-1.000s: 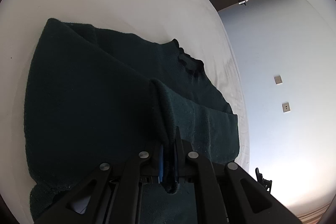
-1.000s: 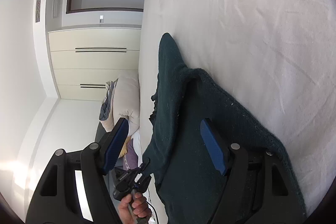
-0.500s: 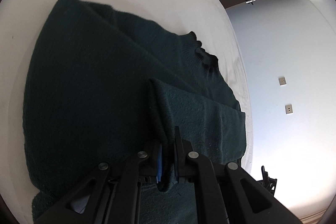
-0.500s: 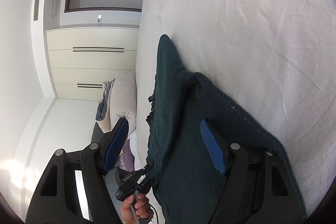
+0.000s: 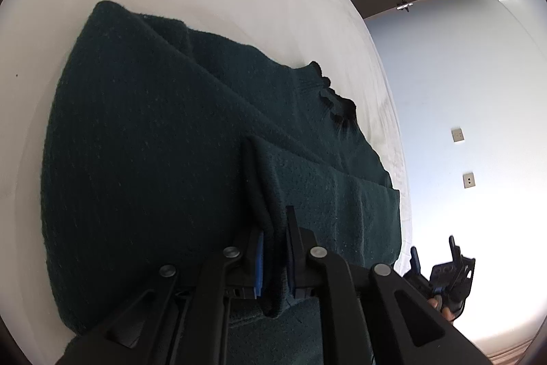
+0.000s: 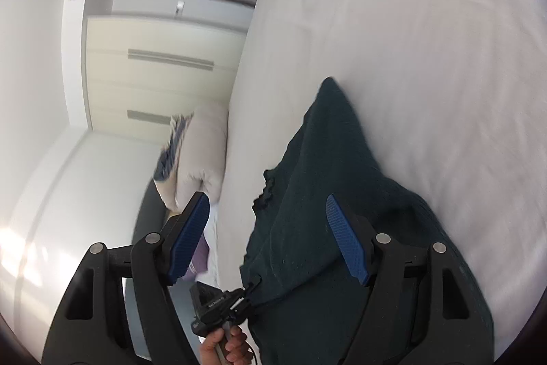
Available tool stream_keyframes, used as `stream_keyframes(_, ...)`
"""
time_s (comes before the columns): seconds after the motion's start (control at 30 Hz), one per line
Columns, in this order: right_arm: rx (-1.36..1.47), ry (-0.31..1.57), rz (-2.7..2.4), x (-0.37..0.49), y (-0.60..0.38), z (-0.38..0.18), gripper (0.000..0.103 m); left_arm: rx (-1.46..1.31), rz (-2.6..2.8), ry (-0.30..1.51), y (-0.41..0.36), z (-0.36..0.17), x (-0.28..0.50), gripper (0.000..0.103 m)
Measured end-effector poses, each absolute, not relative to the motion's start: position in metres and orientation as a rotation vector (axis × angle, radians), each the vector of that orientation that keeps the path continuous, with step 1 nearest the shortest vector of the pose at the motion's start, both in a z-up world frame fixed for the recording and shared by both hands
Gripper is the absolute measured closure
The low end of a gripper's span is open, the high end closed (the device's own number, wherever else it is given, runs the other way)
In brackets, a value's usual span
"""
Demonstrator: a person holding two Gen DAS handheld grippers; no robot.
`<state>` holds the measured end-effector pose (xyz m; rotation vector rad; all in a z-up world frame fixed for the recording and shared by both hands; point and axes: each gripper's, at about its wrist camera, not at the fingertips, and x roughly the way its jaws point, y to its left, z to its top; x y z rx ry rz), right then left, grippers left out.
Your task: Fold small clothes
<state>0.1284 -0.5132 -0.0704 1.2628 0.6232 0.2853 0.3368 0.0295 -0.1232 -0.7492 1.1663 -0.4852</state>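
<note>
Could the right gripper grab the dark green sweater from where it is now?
Probably yes. The right gripper is open with nothing between its pads, and the sweater lies right ahead on the bed, unobstructed.

Right wrist view: wardrobe (image 6: 154, 64) and pillows (image 6: 195, 159) motion-blurred; dark green sweater (image 6: 324, 228) cut off by lower edge; left wrist view: sweater hem hidden behind left tongs (image 5: 275, 248).

Dark green knit sweater (image 5: 154, 159), partly folded.
Lies flat on white bedding ahead of the tool; one folded edge raised.
</note>
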Motion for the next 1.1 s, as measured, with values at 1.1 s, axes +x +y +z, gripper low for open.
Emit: stream_keyframes(1.1,1.154,0.73,0.289,0.145,-0.527,-0.102,0.033,-0.751,-0.586,1.066,0.065,-0.121,0.316,0.062)
